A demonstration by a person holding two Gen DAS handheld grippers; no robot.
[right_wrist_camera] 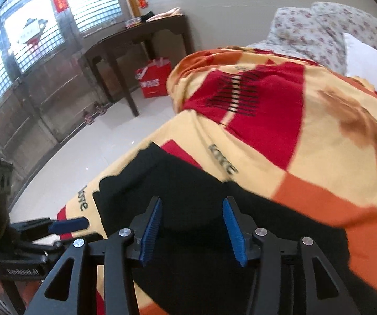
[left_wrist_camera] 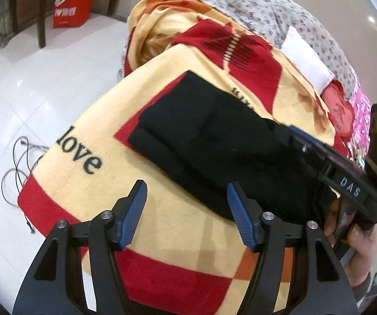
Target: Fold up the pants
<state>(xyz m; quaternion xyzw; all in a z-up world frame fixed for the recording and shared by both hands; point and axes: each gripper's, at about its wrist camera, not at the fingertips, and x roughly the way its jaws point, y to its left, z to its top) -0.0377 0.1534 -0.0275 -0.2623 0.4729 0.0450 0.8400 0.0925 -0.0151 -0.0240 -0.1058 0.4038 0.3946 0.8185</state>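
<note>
Left wrist view shows the black pants (left_wrist_camera: 214,144) lying partly folded on the blanket (left_wrist_camera: 88,183) near the bed's foot edge, long axis running diagonally toward the pillow (left_wrist_camera: 304,60). Left tongs (left_wrist_camera: 186,215) gape wide and empty above the blanket; right tongs (right_wrist_camera: 191,229) likewise spread, holding nothing, over the pants. The soft blanket could bunch and drag the fold askew.
</note>
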